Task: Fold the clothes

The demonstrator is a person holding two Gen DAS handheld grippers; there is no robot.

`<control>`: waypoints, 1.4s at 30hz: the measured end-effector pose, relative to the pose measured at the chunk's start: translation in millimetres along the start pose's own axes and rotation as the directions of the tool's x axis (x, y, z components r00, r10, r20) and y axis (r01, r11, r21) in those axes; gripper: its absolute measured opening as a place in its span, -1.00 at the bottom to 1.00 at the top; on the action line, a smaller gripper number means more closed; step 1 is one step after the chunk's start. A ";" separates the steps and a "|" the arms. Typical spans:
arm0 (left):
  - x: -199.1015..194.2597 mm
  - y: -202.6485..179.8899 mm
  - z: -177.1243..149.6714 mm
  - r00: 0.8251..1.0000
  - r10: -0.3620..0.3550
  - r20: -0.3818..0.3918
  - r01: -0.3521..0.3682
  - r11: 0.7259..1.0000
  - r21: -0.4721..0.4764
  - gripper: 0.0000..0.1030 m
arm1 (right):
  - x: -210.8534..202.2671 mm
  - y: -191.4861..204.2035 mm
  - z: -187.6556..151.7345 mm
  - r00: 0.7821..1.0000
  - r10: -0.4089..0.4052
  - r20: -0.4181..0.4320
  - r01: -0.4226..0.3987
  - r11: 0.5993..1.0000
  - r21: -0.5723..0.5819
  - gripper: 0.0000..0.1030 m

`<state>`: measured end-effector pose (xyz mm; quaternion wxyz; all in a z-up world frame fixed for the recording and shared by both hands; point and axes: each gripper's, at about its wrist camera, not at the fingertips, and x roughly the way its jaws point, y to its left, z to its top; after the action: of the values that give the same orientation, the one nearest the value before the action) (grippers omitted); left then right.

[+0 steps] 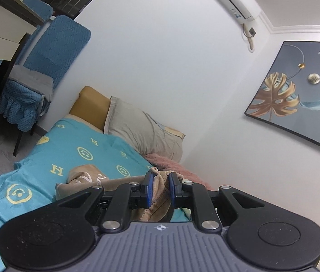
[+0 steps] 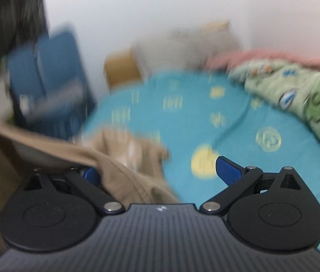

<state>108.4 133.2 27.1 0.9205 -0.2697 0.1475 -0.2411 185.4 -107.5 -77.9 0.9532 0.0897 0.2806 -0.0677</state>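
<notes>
Tan garment [image 1: 85, 176] — lies on the turquoise bedsheet [image 1: 46, 156], one bunched edge pinched between the nearly closed blue pads of the left gripper [image 1: 160, 181], which is held level, pointing toward the grey pillow [image 1: 141, 129]. Right gripper [image 2: 157, 167] — jaws spread wide; the garment [image 2: 123, 158] drapes over its left finger, nothing clamped. View blurred. Green printed blanket [image 2: 296, 95] at far right.

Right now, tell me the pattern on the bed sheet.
Turquoise bed sheet printed with pale yellow smiley faces and H letters; clearest in the left wrist view.
</notes>
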 end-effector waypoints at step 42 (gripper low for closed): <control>79.7 -80.2 -131.2 0.831 0.162 -0.532 0.128 0.875 0.467 0.60 | -60.2 -95.6 7.6 0.960 0.268 0.079 -0.277 0.952 0.131 -0.72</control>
<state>93.4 -23.5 -45.0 0.8770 0.0523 0.3457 -0.3295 122.0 -197.5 -51.4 0.9528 0.1926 0.2310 0.0421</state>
